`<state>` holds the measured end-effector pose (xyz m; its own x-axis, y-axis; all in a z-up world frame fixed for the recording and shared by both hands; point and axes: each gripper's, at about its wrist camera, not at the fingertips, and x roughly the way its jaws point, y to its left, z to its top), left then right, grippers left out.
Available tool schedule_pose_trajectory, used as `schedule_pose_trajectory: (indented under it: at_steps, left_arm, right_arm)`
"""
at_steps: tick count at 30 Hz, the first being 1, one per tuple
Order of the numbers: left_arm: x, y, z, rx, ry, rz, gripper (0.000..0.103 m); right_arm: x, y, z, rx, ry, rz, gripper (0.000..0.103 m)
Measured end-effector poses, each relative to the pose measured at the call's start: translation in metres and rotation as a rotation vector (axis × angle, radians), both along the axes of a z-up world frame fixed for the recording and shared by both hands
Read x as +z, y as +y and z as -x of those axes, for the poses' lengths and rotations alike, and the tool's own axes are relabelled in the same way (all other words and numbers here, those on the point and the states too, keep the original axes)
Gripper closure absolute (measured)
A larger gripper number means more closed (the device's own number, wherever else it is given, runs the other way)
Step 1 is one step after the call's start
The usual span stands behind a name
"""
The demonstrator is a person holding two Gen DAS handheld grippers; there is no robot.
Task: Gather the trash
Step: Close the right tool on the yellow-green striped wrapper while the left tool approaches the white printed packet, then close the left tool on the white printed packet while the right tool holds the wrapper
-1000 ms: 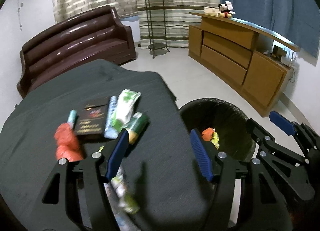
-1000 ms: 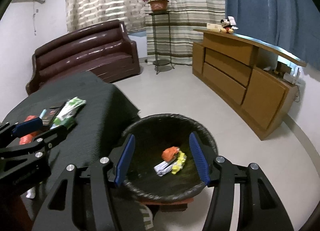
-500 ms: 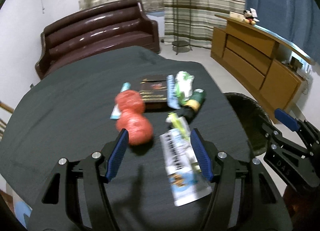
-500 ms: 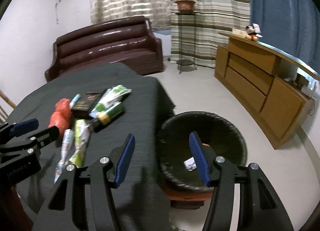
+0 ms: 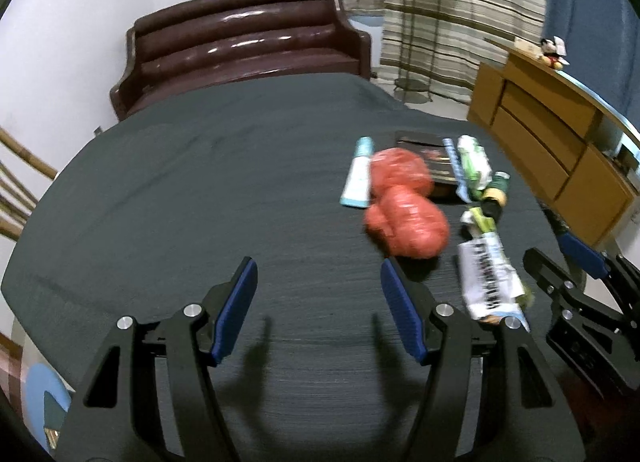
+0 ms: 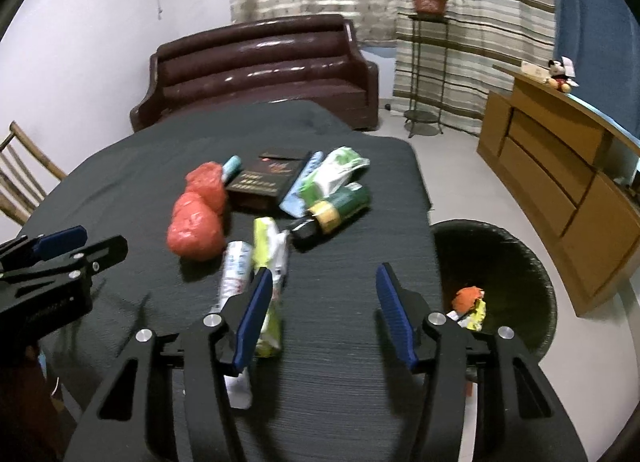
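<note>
We find both tongs empty over the worktop (image 6: 352, 390): left tongs (image 5: 316, 302) spread, right tongs (image 6: 322, 310) closing on nothing. Litter (image 6: 196, 222) lies near its right edge, beside the bin (image 6: 532, 274).

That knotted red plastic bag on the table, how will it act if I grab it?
The red plastic bag looks thin and crinkled, so it probably squashes under the tongs. Its two bulging lobes suggest soft, light filling. It likely drags rather than rolls on the dark tablecloth.
</note>
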<state>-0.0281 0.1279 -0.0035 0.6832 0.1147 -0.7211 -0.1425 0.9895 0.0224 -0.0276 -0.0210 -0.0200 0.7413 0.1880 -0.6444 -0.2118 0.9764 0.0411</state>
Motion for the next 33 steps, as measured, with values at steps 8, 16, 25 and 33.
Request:
schedule_pose_trajectory:
  at_steps: [8,16,25,33]
  left_arm:
    - [-0.005,0.015,0.001,0.015,0.011,0.028,0.04]
    - [-0.009,0.017,-0.003,0.004,0.018,0.045,0.04]
    - [-0.01,0.014,-0.004,-0.005,0.015,0.045,0.04]
    - [-0.006,-0.005,-0.003,-0.036,0.009,0.04,0.04]
  right_arm:
    - [-0.008,0.015,-0.003,0.033,0.053,0.047,0.058]
    - [-0.013,0.027,-0.006,0.06,0.099,0.073,0.066]
    - [-0.015,0.031,-0.005,0.092,0.121,0.059,0.084]
    - [-0.009,0.018,0.006,0.06,0.081,0.029,0.084]
